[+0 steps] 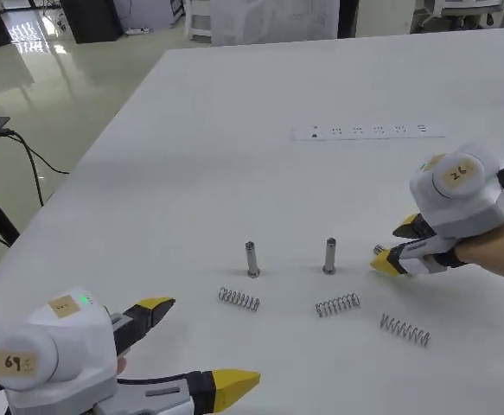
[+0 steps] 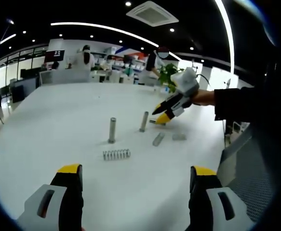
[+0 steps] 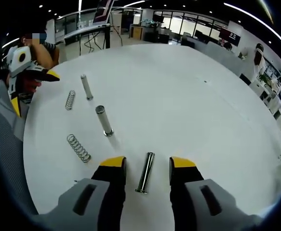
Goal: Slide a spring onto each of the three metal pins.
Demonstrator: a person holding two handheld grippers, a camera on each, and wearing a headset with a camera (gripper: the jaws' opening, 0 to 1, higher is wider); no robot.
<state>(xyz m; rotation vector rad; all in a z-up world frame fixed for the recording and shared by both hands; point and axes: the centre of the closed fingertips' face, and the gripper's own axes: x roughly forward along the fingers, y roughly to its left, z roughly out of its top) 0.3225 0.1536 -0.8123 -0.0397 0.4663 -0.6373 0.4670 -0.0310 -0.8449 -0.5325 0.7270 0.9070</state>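
Open-plan office or lab hall, by the look of it. Far ahead of the left claw (image 2: 136,169), past the wide white worktable (image 2: 58,110): rows of desks (image 2: 58,77), a dark wall screen (image 2: 52,56), standing people (image 2: 86,57), a leafy plant (image 2: 171,74). Overhead, black ceiling with long curved light strips (image 2: 106,26) and a square air vent (image 2: 152,13). Beyond the right claw (image 3: 148,161), more desks along glass walls. Left of the left claw in the head view, glossy pale floor (image 1: 70,78); ahead of the right claw, a white power strip (image 1: 368,131) on the table.
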